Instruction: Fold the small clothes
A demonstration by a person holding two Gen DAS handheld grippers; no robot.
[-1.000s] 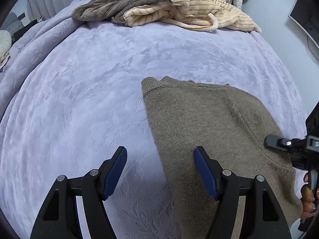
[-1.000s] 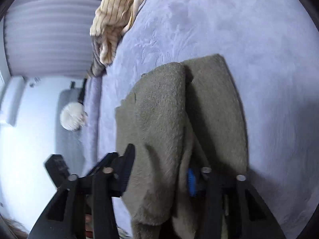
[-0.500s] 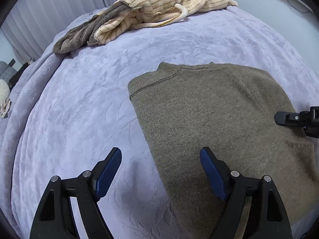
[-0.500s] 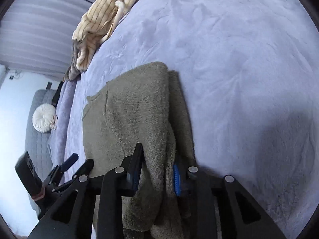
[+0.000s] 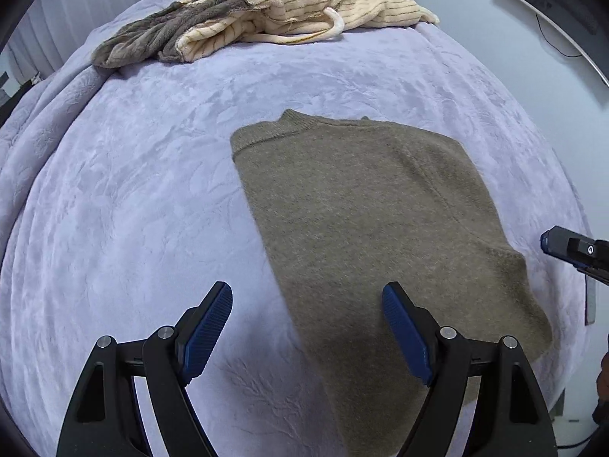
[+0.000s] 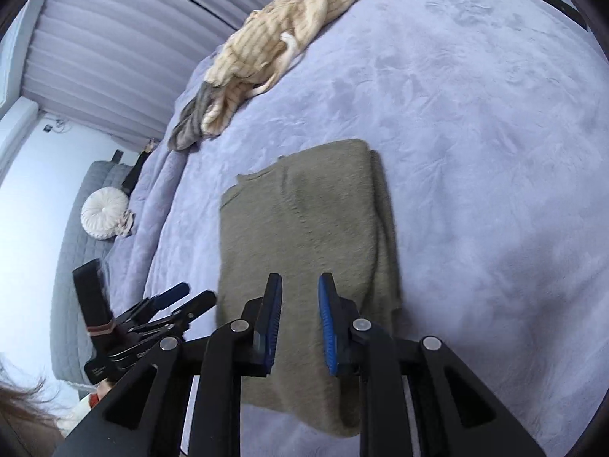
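An olive knitted sweater lies folded lengthwise on the lavender bedspread, collar at the far end. My left gripper hovers open and wide over its near left edge, with nothing between the pads. In the right wrist view the sweater lies flat below my right gripper. That gripper's jaws stand a narrow gap apart and are closing, with no cloth between them. The right gripper's fingertip shows at the sweater's right side. The left gripper shows at the lower left.
A heap of cream striped and grey fleece clothes lies at the far end of the bed. A monitor hangs on the right wall. A round white cushion sits on a grey sofa beside the bed.
My right gripper has let go of the sweater's folded side and risen clear; the sweater now lies flat. My left gripper opened wider and drew back over the near edge.
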